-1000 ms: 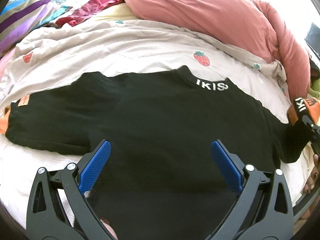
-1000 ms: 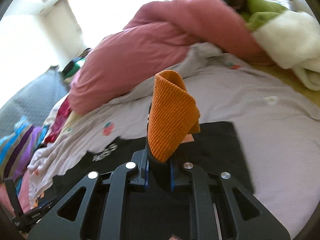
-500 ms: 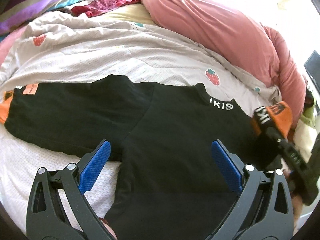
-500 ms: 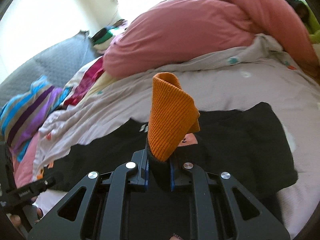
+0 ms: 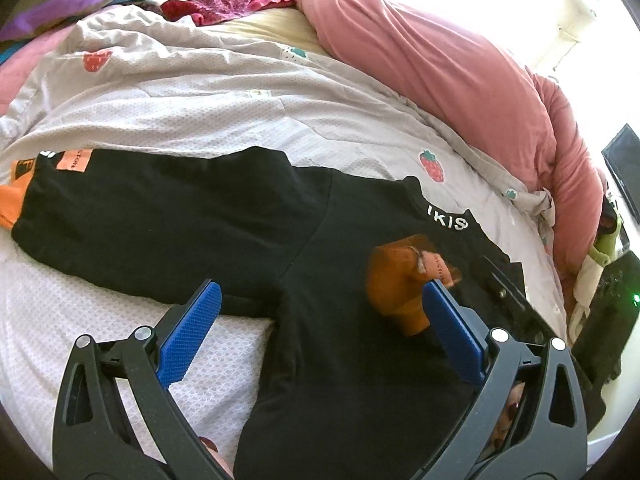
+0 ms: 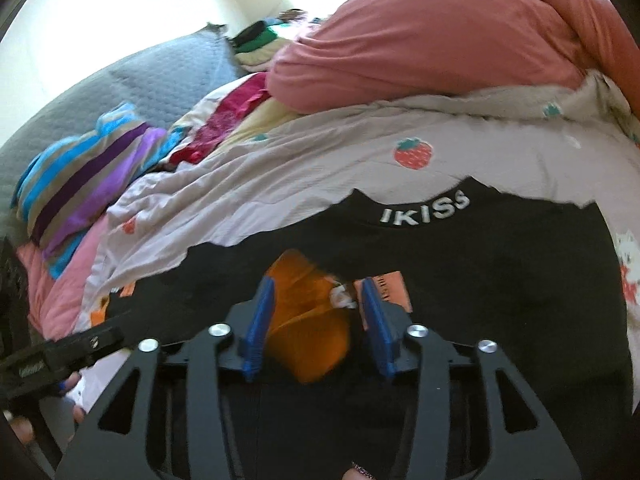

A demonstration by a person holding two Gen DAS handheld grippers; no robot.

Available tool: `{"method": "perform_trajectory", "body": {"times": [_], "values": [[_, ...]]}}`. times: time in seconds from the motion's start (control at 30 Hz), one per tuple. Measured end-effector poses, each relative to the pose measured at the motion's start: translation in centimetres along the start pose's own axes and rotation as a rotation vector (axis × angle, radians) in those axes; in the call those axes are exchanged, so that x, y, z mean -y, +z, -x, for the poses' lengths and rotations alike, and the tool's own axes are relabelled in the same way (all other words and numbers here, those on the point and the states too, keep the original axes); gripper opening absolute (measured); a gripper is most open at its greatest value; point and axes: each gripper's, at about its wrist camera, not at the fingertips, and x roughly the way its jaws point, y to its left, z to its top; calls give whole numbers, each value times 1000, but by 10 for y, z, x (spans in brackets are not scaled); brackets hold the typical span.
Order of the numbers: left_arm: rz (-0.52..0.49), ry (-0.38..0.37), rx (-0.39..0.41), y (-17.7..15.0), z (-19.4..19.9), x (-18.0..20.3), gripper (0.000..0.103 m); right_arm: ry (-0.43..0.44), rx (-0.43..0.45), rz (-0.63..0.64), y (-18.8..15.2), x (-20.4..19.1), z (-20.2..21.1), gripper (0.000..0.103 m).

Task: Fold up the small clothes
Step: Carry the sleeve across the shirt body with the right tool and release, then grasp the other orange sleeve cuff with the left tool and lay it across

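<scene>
A black top [image 5: 240, 232] with white collar lettering lies flat on the bed, also seen in the right wrist view [image 6: 500, 264]. Its left sleeve stretches out to an orange cuff [image 5: 12, 200]. The other sleeve is folded across the body, and its orange cuff [image 5: 394, 284] rests on the chest. My right gripper [image 6: 316, 284] stands around that cuff [image 6: 308, 320] with its jaws opening; a gap shows at the right pad. My left gripper [image 5: 320, 292] hovers open over the lower body of the top, holding nothing.
A pink duvet [image 5: 440, 60] is heaped along the far side on a strawberry-print sheet [image 5: 200, 92]. Striped cloth [image 6: 80, 184], a red garment [image 5: 232, 0] and a grey pillow [image 6: 140, 92] lie at the far left. A dark screen [image 5: 624, 160] stands at the right.
My right gripper carried the orange cuff leftward over the top's body, lowered it and parted its jaws. My left gripper shifted left along the top, still open.
</scene>
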Motion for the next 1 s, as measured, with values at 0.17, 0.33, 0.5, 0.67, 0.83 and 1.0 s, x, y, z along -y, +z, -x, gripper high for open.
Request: {"method": "perform_trajectory", "body": {"times": [0.17, 0.33, 0.5, 0.67, 0.83, 1.0], "values": [[12, -47, -10, -5, -1, 3, 95, -29, 4, -5, -8, 15, 20, 55], [-6, -102, -41, -14, -11, 20, 88, -143, -22, -73, -27, 60, 38, 55], [-26, -156, -125, -26, -40, 47, 61, -192, -21, -153, -43, 99, 60, 55], [-3, -83, -182, -37, -73, 50, 58, -224, -11, -179, -49, 120, 77, 55], [24, -64, -153, -35, -83, 50, 23, -243, -4, -215, -51, 136, 85, 55], [-30, -76, -120, -27, -75, 60, 6, -265, -5, -238, -54, 147, 88, 55]]}}
